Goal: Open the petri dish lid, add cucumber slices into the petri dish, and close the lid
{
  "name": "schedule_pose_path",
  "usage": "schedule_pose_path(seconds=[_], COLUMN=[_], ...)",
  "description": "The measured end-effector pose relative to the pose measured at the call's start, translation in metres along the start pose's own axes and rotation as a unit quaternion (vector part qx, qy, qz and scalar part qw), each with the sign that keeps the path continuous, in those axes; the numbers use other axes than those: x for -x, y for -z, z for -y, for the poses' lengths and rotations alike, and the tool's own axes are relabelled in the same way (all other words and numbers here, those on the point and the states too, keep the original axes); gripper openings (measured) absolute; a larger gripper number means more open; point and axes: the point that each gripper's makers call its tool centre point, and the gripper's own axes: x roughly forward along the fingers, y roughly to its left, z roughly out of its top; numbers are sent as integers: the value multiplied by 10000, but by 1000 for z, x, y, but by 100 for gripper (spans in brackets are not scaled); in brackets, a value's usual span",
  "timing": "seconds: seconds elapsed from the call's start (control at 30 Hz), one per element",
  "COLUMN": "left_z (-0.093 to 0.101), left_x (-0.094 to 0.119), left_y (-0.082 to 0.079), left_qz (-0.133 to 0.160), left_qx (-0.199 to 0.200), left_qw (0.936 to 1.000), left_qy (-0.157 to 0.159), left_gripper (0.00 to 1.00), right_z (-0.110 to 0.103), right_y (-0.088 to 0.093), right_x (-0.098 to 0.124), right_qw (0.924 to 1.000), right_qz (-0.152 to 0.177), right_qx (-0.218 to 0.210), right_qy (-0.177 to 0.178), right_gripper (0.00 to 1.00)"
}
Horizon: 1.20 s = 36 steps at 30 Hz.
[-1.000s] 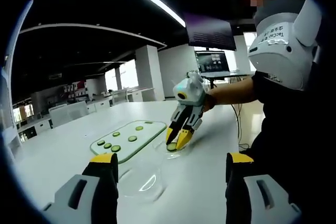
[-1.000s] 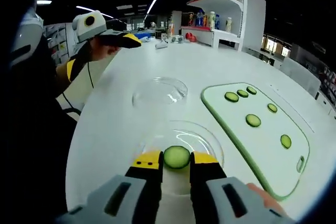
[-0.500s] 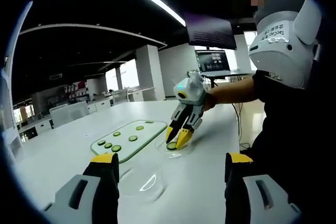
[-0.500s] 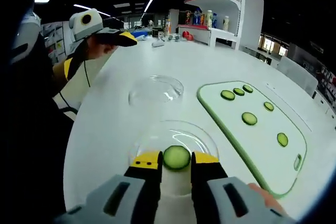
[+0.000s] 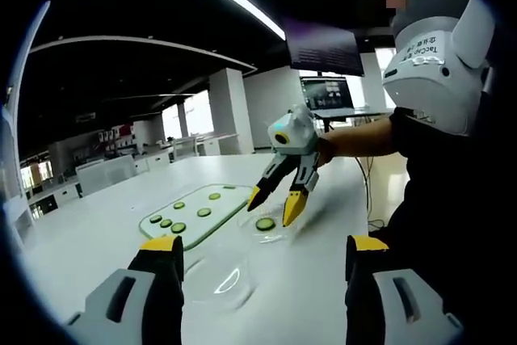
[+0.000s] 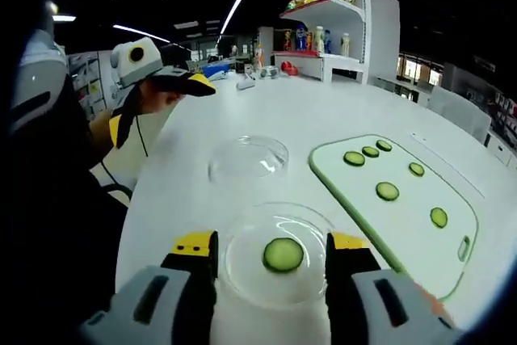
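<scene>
One cucumber slice [image 6: 283, 254] lies flat in the clear petri dish [image 6: 242, 232] on the white table. My right gripper [image 6: 273, 246] stands open just above the dish, one yellow tip on each side of the slice. From the left gripper view, the right gripper [image 5: 275, 200] hovers open over the dish [image 5: 264, 236] and the slice [image 5: 265, 224]. The clear lid [image 6: 246, 158] lies apart, farther along the table; it is also in the left gripper view, lid [image 5: 216, 280], just ahead of my left gripper [image 5: 257, 254], which is open and holds nothing. Several slices [image 6: 387, 191] lie on the pale green cutting board [image 6: 404, 220].
The cutting board [image 5: 222, 212] sits beside the dish. A white shelf unit with bottles [image 6: 339, 26] stands beyond the table's far end, with small items [image 6: 250, 74] near it. A person's dark-sleeved body [image 5: 452, 183] is close on the right of the left gripper view.
My right gripper has opened and let go of the cucumber slice, which now lies in the dish. The left gripper has stayed still.
</scene>
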Motion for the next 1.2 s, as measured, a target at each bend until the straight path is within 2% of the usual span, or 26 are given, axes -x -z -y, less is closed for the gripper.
schedule_pose_path(seconds=[0.13, 0.27, 0.37, 0.53, 0.73, 0.9, 1.2], left_z=[1, 0, 1, 1, 0, -2, -10], left_x=[-1, 0, 0, 1, 2, 1, 3], left_y=[0, 0, 0, -1, -1, 7, 17], left_qz=[-5, -10, -8, 4, -6, -182, -293], left_qx=[-5, -8, 6, 33, 105, 86, 224], left_qw=[10000, 10000, 10000, 10000, 9999, 9998, 9993], left_qy=[7, 0, 5, 5, -2, -62, -94], left_gripper=[82, 82, 82, 82, 85, 89, 95], right_z=[-10, -18, -21, -22, -21, -23, -23], right_y=[2, 10, 16, 13, 15, 12, 8], right_x=[-1, -2, -3, 1, 2, 1, -3], right_qw=[9998, 9992, 9988, 9989, 9988, 9988, 9985], right_qz=[-40, -207, -330, -275, -326, -280, -265], right_qx=[20, 144, 194, 96, 185, 250, 351], right_qy=[-192, -296, -318, -356, -315, -312, -328], right_gripper=[86, 96, 97, 97, 97, 97, 97])
